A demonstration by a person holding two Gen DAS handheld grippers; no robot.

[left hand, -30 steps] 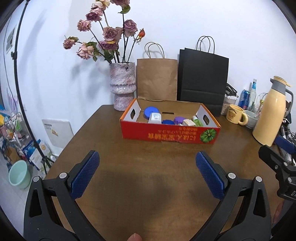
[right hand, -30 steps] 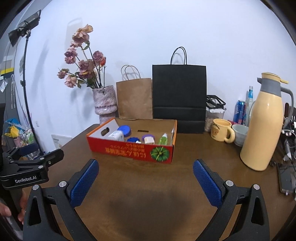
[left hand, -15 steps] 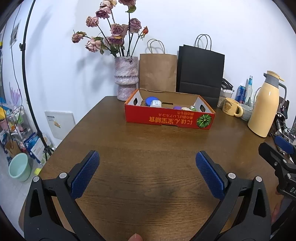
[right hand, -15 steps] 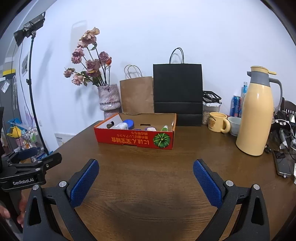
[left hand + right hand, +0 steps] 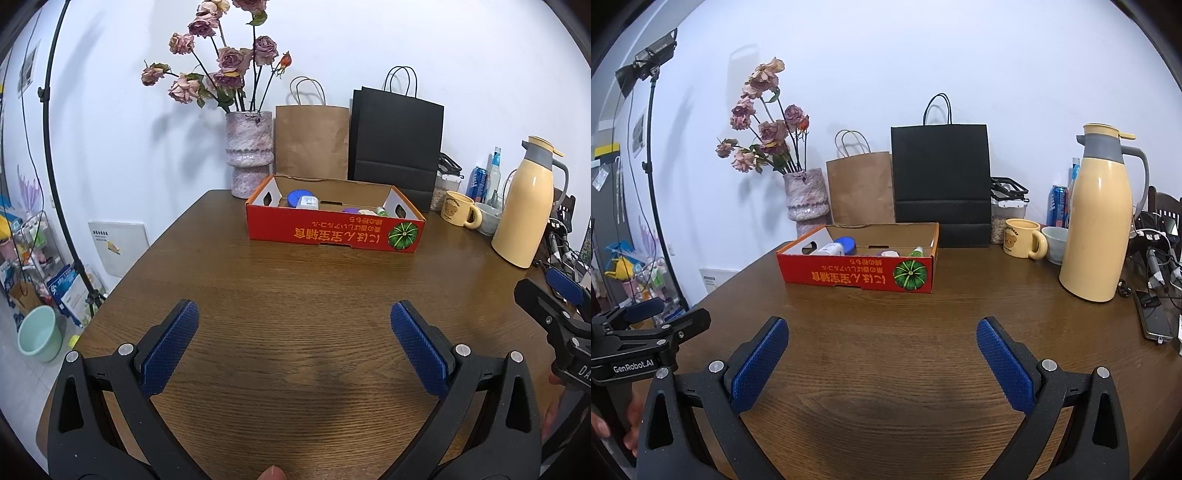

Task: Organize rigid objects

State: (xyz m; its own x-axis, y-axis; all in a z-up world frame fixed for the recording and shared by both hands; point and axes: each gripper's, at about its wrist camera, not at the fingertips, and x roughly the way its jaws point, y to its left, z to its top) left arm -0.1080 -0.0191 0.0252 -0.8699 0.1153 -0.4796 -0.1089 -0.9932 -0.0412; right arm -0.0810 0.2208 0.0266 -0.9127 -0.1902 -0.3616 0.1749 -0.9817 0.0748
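The left gripper (image 5: 293, 334) hangs over bare wood with its jaws spread wide and nothing between the blue pads (image 5: 168, 347); the right gripper (image 5: 882, 338) is the same, jaws wide apart and empty, its pads (image 5: 1004, 369) above the near part of the tabletop (image 5: 923, 332). Each tool shows at the edge of the other's view: the right one at the far right of the left camera, the left one at the far left of the right camera, with its maker's name printed in white on the body. Well ahead of both, toward the back of the tabletop, sits the red cardboard box (image 5: 334, 230), a shallow open tray with orange lettering and a green pumpkin printed on its near wall. Inside it lie the small things: a blue-lidded jar (image 5: 298, 196) toward the left end with a white bottle (image 5: 308, 202) just beside it, and a purple item, a pale item and a small green bottle (image 5: 916, 252) toward the right end, only their tops showing over the wall. Behind the box stand a mottled pink vase (image 5: 250, 153) of dried roses, a brown paper bag (image 5: 312, 142) and a black paper bag (image 5: 396, 142), side by side against the white wall. To the right of the box are a yellow mug (image 5: 1023, 243), a small white bowl (image 5: 1056, 243) just beside it, and a tall cream flask (image 5: 1099, 218) with a grey collar; a blue can and a bottle stand behind them. A phone (image 5: 1154, 319) lies flat near the right edge
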